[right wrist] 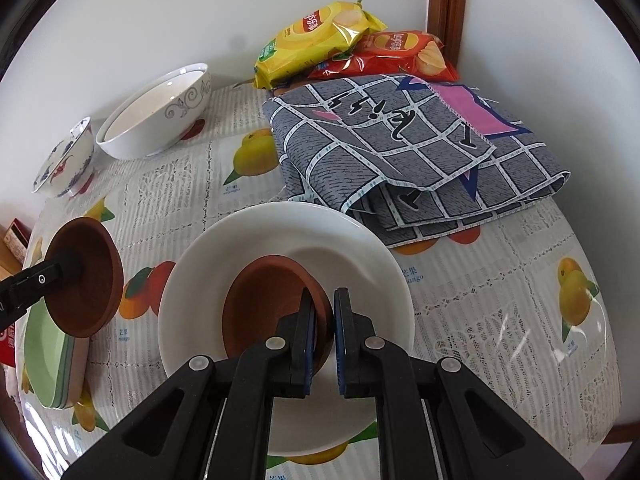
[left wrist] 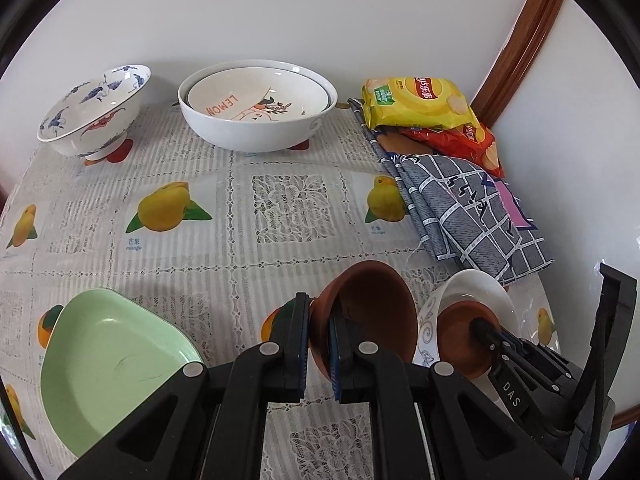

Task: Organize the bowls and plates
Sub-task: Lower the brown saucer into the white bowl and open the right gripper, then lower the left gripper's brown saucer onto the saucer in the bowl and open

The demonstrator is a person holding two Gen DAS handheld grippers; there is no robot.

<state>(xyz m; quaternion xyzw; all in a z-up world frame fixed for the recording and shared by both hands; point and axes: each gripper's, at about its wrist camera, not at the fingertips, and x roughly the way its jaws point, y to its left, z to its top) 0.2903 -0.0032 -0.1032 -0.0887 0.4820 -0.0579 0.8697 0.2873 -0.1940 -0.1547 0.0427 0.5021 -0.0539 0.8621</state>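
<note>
Left wrist view: left gripper [left wrist: 320,344] pinches the tilted brown clay bowl's [left wrist: 372,312] rim, and it should level out before nesting at three o'clock into the second brown clay bowl [right wrist: 272,304], whose rim the right gripper [right wrist: 323,340] clamps inside the white ceramic plate [right wrist: 248,248].

Both wrist views close, looking downward (sharing white bowl [left wrist: 472,300] [right wrist: 288,240])

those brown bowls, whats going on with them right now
Each handheld gripper is clamped on the rim of a brown bowl. The left gripper holds one brown bowl tilted in the air above the table, next to the green plates. The right gripper grips the other brown bowl, which sits inside a white bowl on the fruit-print tablecloth.
</note>
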